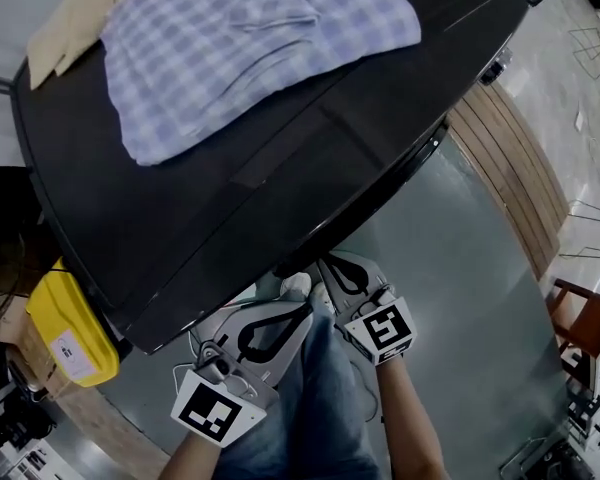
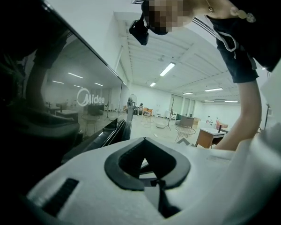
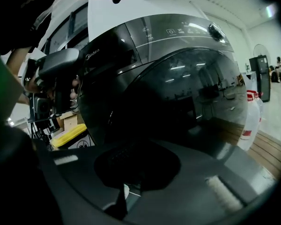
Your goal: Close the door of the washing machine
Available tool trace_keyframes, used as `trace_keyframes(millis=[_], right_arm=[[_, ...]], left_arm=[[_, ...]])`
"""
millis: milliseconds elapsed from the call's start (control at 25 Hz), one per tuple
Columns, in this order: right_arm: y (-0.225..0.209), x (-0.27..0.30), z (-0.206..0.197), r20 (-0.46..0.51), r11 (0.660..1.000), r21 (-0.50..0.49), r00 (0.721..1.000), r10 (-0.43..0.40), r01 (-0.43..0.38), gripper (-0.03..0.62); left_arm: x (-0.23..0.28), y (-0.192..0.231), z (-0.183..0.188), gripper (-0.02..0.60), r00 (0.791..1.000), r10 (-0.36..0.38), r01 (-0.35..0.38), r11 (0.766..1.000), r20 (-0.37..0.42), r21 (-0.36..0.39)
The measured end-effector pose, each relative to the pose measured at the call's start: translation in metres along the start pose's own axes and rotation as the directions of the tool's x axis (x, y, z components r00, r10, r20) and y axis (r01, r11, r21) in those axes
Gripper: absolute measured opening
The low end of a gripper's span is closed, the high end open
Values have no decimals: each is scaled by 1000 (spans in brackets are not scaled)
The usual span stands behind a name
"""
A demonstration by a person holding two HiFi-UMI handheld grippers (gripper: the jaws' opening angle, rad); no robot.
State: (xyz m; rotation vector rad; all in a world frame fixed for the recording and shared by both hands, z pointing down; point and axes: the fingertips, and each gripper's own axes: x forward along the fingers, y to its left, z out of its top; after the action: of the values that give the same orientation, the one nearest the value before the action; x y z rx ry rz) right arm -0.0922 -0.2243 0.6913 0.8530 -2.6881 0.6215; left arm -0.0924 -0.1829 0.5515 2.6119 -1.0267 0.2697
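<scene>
The dark grey washing machine (image 1: pixel 280 168) fills the upper head view, seen from above. In the right gripper view its round dark glass door (image 3: pixel 187 97) lies against the front; I cannot tell whether it is latched. Both grippers hang below the machine's front edge in the head view. The left gripper (image 1: pixel 302 311) is shut and holds nothing, its white jaws (image 2: pixel 143 139) pointing along the glossy front. Beside it, the right gripper (image 1: pixel 332 265) is also shut and holds nothing, its tips (image 3: pixel 140 146) a short way off the door and not touching it.
A checked cloth (image 1: pixel 250 38) and a beige cloth (image 1: pixel 75 13) lie on the machine's top. A yellow container (image 1: pixel 70 333) stands at its left side. Wooden boards (image 1: pixel 510 168) and a wooden chair (image 1: pixel 580 328) are at the right. My jeans leg (image 1: pixel 320 408) is below.
</scene>
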Motion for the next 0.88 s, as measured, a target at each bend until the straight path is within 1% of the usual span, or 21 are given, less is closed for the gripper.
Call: trace_keyframes(millis=[200,320,400,480,560,640,720,800,880], right_arm=[[-1,1,-3,17,996,79,999,-34,33,12],[-2,6,0,46,995,90,998,-38,34,12],[-2,9,-2,46,993,104,997,-54,49,11],[-3,7,-4,38,988,140,997,-74,68,9],[-7,-4,6,55,980,178,994,-98,87,9],[-12,-26,32,91,974,195,987,-136,116,9],[-13,-57,72,124,970,194,977,-175,149,9],[-17,-89,128,171,971,156,963,-208,182,9],[-33,-117,200,250,970,66,937,-244,235,9]], left_arm=[[1,3,-3,-2,1000,5,-5,1000,-4,2],[3,4,-2,-1,1000,6,-6,1000,1,14],[4,6,-2,-2,1000,15,-15,1000,-1,10],[5,6,4,-2,1000,23,-23,1000,-1,3],[6,3,18,-2,1000,16,-17,1000,11,13],[8,0,42,-2,1000,2,-3,1000,25,26],[9,-6,77,-2,999,-6,4,999,51,35],[15,-9,125,-2,995,-5,-2,998,100,68],[29,-6,186,-2,984,-17,-9,990,179,143]])
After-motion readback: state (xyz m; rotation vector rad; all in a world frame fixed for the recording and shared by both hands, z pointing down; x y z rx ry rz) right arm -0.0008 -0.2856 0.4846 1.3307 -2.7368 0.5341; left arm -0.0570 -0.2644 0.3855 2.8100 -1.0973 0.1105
